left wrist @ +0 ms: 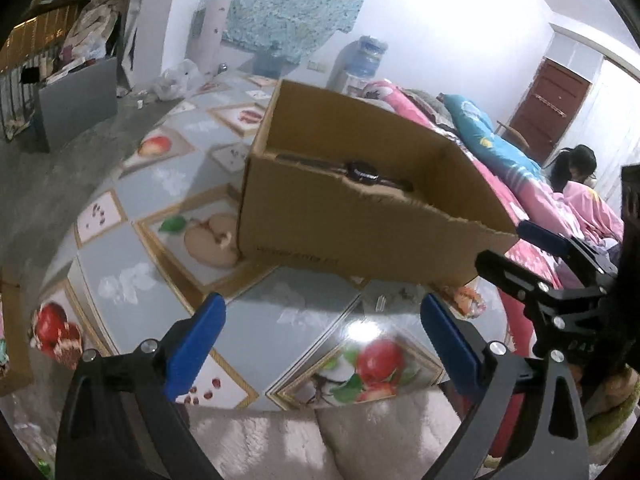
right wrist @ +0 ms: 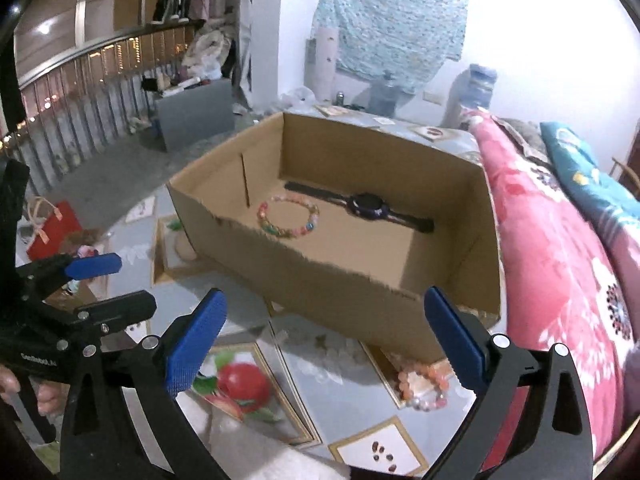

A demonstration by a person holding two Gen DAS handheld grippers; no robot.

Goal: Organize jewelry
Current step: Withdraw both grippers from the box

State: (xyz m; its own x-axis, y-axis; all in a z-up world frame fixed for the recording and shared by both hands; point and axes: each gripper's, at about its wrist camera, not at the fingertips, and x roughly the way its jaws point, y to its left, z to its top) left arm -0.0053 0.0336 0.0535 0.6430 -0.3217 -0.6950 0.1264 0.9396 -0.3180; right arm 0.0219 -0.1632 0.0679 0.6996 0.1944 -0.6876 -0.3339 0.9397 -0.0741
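- Fruit-patterned floor covering (right wrist: pixel 344 384) spreads under everything, with a pink flowered quilt (right wrist: pixel 560 264) to the right gripper's right.
- Ahead of both grippers sits an open cardboard box (right wrist: pixel 452 220).
- Inside it lie a black watch (right wrist: pixel 368 205) and, to its left, a colourful bead bracelet (right wrist: pixel 290 216).
- Right gripper (right wrist: pixel 325 340) hangs wide open, nothing between its blue pads; another bead bracelet (right wrist: pixel 424 384) lies on the floor just beside its right finger.
- Left gripper (left wrist: pixel 323 338) is also spread open and empty.
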